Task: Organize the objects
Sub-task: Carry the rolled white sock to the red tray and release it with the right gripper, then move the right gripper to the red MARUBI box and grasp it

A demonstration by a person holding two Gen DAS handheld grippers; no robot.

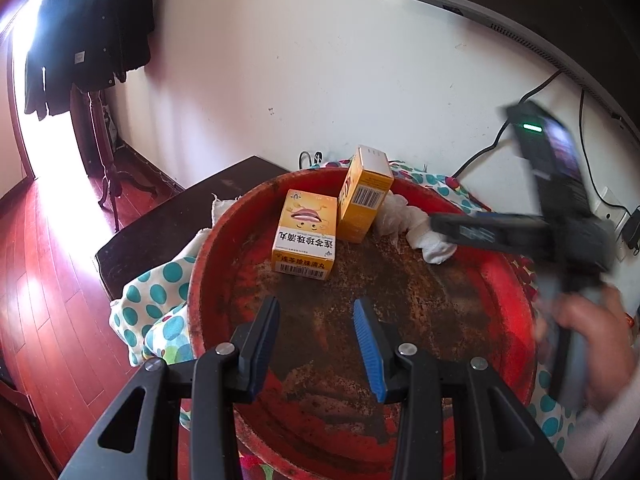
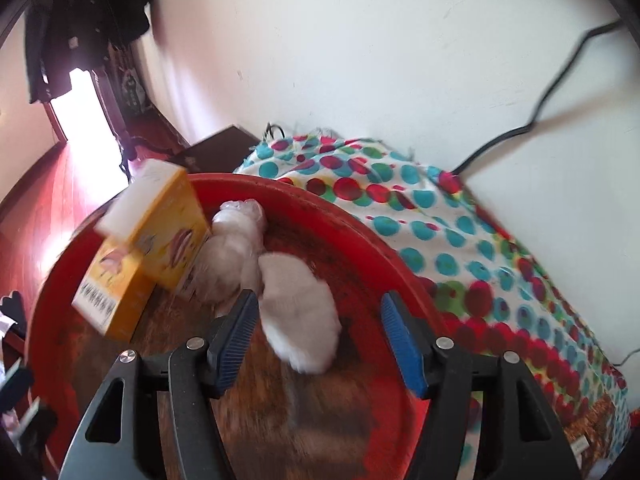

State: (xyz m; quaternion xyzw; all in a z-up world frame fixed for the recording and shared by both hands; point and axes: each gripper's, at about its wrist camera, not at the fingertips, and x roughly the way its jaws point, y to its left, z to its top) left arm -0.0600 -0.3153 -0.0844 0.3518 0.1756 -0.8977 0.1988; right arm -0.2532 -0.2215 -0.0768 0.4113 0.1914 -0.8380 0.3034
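Two yellow boxes sit near the red tray's far rim: one box lies lengthwise toward me, the other stands upright. A white bundle lies between the right gripper's parted fingers, untouched; the left gripper hangs apart, empty.

Two yellow medicine boxes, one flat and one leaning, sit beside a white wrapped bundle near the far rim of the worn red tray.

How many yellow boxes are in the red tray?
2. One yellow box lies near the middle of the red tray; the other stands tilted behind it, against the far rim. None seem hidden.
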